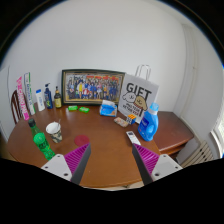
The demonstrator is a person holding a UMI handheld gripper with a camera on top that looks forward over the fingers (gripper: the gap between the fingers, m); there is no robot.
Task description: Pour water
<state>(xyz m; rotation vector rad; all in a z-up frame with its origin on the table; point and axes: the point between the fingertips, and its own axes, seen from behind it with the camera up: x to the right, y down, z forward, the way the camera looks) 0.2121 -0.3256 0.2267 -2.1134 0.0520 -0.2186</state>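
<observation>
Brown wood table (100,150) had a green bottle (43,146) lying over on the left, a white cup (53,131) just behind it, and some bottles (40,98) lined up by the wall. The gripper (109,163) hung wide open with nothing held. A blue pitcher (149,123) stood right of the fingers, beside a white gift bag (137,98).

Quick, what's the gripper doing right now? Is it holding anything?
Hand-held gripper: open, holding nothing; only bare wooden table shows between its fingers.
</observation>
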